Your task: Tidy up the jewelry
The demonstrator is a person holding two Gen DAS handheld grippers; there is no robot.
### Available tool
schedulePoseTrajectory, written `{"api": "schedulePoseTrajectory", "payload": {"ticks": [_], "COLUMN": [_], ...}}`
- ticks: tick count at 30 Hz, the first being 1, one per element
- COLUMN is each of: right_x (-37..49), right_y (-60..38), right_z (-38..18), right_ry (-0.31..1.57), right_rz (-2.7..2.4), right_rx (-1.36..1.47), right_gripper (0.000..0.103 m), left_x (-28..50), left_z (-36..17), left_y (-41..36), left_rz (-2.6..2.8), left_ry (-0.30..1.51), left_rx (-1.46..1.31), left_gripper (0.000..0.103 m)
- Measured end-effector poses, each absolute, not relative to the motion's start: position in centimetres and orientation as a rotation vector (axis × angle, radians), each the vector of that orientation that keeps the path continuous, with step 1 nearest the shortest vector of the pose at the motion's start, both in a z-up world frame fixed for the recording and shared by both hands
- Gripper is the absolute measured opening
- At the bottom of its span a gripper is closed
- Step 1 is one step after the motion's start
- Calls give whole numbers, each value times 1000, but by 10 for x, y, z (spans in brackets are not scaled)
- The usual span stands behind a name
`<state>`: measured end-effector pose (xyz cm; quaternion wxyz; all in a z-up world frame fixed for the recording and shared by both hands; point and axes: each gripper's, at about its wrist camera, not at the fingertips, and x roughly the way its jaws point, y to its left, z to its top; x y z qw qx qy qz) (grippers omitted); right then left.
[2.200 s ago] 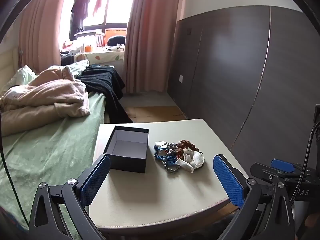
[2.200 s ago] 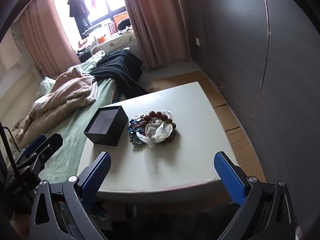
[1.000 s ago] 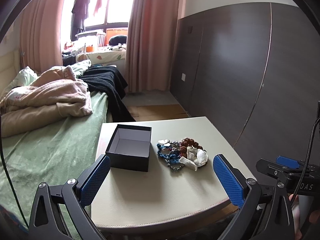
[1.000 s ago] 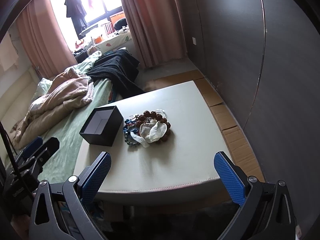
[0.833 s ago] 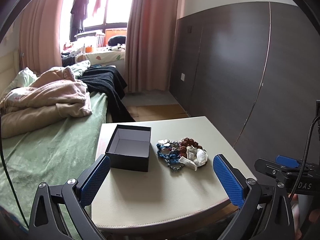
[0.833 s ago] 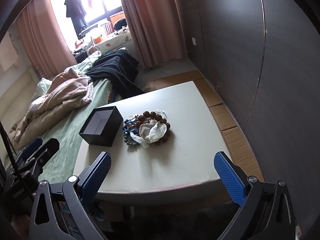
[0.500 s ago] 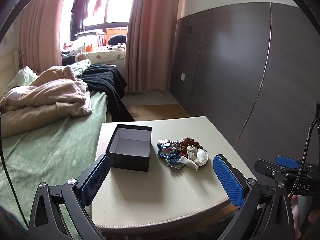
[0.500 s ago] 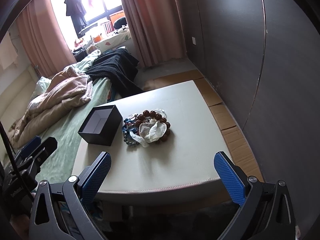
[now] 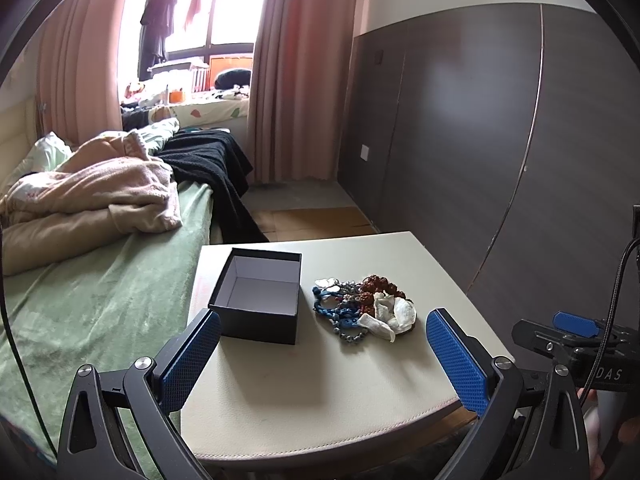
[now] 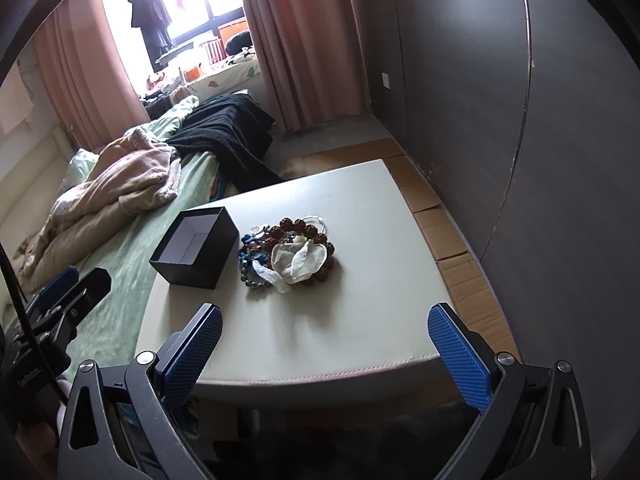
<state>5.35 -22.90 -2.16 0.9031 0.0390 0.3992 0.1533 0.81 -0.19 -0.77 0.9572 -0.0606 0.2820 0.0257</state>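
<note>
An open, empty black square cardboard box (image 9: 260,294) with a pale lining sits on the cream padded tabletop (image 9: 320,392), lid off, presumably so pieces can be dropped straight in. Just to the right of the box lies the tangled heap of jewelry (image 9: 362,306): brown beads, blue cord, grey chain and white translucent pieces. The left gripper (image 9: 322,364) and the right gripper (image 10: 324,354) hover on the near side of the box, jaws spread wide and empty, likely ready to pick.
</note>
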Motion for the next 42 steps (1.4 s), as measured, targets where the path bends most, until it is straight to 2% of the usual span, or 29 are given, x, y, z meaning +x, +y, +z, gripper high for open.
{"api": "schedulePoseTrajectory", "payload": {"ticks": [29, 42], "right_x": [57, 79], "right_y": [-230, -259], "right_z": [-25, -29], "right_ry": [827, 845], "right_rz": [295, 239], "right_rx": [84, 178], "right_gripper": [103, 103], "left_x": [11, 46], "left_z": [-9, -8], "left_y": [4, -11], "left_rz": [35, -64], "left_ry": [569, 611], "left_rx": [-146, -159], "left_gripper": [102, 101]}}
